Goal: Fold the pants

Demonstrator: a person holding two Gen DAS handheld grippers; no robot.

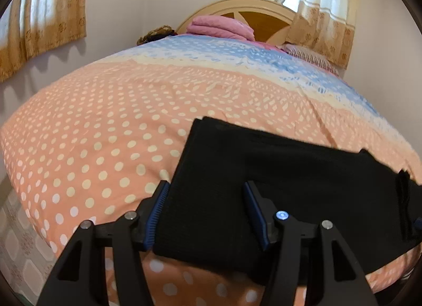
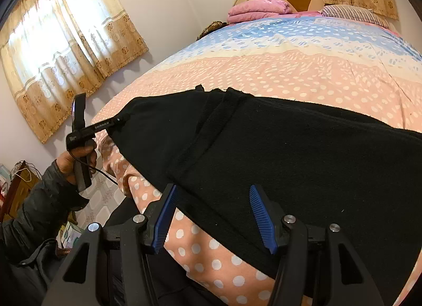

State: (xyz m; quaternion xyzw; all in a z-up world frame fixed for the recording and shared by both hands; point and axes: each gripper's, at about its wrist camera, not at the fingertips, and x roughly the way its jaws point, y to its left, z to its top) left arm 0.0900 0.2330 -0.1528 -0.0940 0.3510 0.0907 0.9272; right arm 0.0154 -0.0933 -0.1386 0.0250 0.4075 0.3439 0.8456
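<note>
Both hand-held grippers (image 1: 207, 213) (image 2: 213, 217) gape over black pants (image 2: 290, 153).

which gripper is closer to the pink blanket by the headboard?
Hard to call. The left gripper and right gripper, both open, sit over the black pants at the bed's near edge, far from the pink blanket.
</note>
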